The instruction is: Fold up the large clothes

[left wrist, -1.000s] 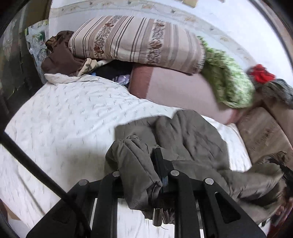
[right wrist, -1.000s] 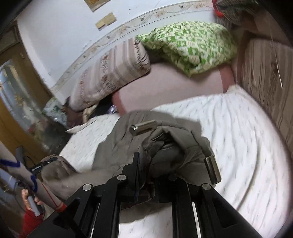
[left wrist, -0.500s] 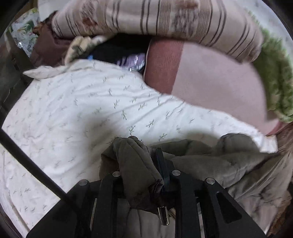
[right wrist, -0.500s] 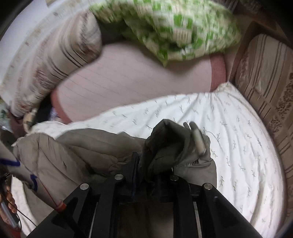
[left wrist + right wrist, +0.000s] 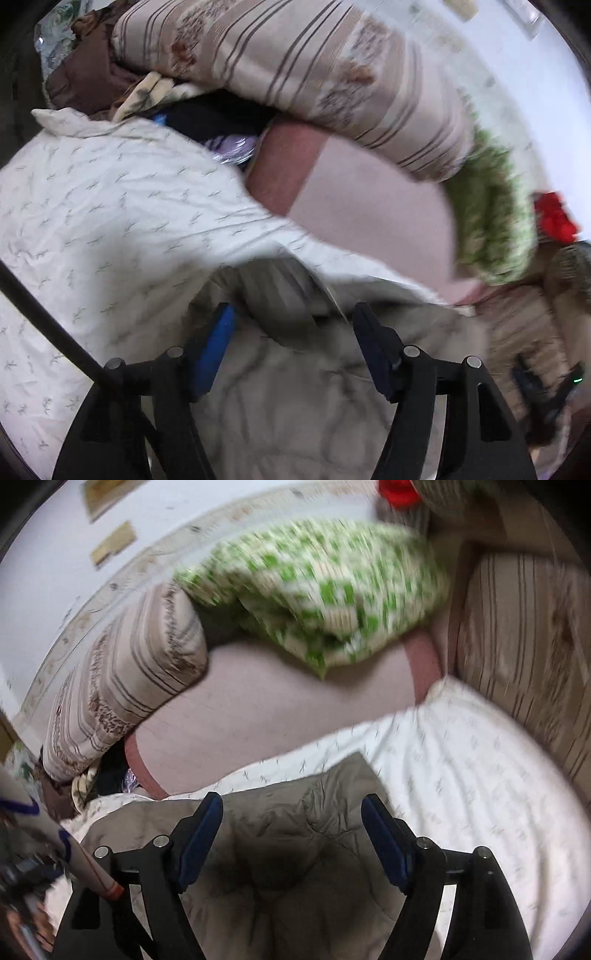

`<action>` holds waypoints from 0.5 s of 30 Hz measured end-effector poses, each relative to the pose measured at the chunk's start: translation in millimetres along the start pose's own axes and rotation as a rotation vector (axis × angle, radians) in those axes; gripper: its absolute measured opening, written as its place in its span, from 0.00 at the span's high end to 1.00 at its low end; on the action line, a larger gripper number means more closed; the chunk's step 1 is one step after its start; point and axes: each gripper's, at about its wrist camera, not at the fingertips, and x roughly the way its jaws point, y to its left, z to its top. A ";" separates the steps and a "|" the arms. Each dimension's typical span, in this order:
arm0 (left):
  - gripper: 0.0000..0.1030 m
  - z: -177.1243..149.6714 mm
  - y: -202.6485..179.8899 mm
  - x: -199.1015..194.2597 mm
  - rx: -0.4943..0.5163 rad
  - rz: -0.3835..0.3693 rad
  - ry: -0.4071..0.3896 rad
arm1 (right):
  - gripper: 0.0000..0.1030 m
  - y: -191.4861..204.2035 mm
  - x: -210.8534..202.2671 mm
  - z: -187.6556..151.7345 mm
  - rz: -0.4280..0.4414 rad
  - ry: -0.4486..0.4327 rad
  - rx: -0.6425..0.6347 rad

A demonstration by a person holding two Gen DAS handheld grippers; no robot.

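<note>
An olive-grey padded jacket (image 5: pixel 295 398) lies on the white patterned bedsheet (image 5: pixel 110 221). My left gripper (image 5: pixel 293 314) hovers over the jacket's far edge; its jaws are opening and the pads no longer press the cloth, which lies under and between them. In the right wrist view the same jacket (image 5: pixel 291 834) lies flat with a corner toward the sheet (image 5: pixel 461 775). My right gripper (image 5: pixel 291 805) stands above it, jaws opening wide, cloth below them and not pinched.
At the head of the bed lie a striped pillow (image 5: pixel 295 74), a pink bolster (image 5: pixel 369 214) and a green checked pillow (image 5: pixel 317 590). A brown cloth heap (image 5: pixel 85 77) sits far left. A striped cushion (image 5: pixel 524 646) lines the right side. A hand (image 5: pixel 22 926) shows at lower left.
Both grippers were shut on bunched jacket cloth and carried it toward the pillows. Now both have let go, their jaws stand apart, and the jacket lies spread on the sheet.
</note>
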 end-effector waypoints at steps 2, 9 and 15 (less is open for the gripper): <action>0.36 0.6 -5.8 -18.9 0.002 -0.040 -0.011 | 0.21 16.2 -19.1 -3.7 -0.022 -0.023 -0.063; 0.35 -62.3 -19.8 -96.4 0.072 -0.017 -0.094 | 0.49 84.9 -30.3 -48.2 -0.014 0.051 -0.281; 0.32 -149.8 -9.6 -117.4 0.160 0.080 -0.196 | 0.50 142.6 27.1 -84.7 -0.028 0.105 -0.379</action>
